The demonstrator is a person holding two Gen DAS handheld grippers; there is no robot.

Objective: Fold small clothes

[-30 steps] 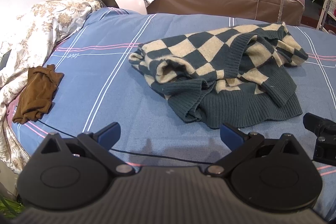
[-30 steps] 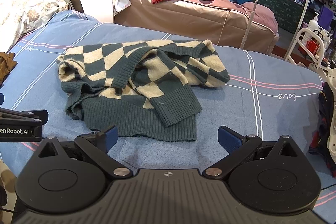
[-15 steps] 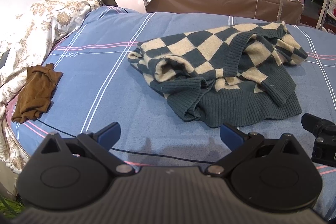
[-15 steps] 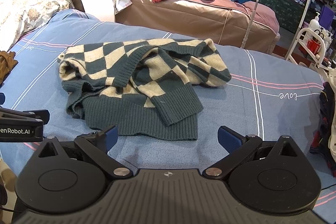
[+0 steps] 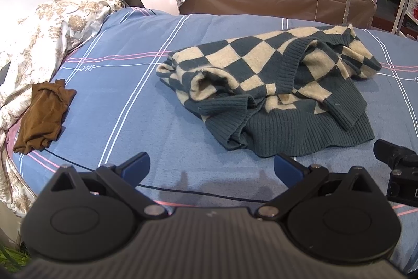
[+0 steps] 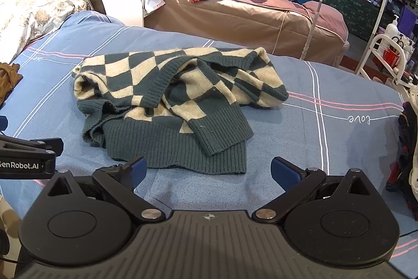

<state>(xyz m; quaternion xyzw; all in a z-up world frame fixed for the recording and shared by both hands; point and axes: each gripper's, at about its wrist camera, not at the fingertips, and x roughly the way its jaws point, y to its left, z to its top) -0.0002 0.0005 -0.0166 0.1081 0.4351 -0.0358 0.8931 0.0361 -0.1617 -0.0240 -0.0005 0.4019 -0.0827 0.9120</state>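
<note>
Left wrist: brown cloth, right wrist: dark garments beside sweater

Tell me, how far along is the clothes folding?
Barely begun. Done: perhaps the brown garment, lying bundled at the bed's edge. In hand: nothing; the left gripper and right gripper are both open and empty, just short of the checkered sweater. Left: that sweater, crumpled on the blue bedsheet, needs spreading and folding.

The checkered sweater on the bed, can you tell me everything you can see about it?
The checkered sweater is a thick knit in dark teal and cream squares, with ribbed teal hem and cuffs. It lies crumpled and unfolded on the blue striped bedsheet, one sleeve flopped across its front. Only the sheet touches it; both open grippers sit short of its hem.
</note>
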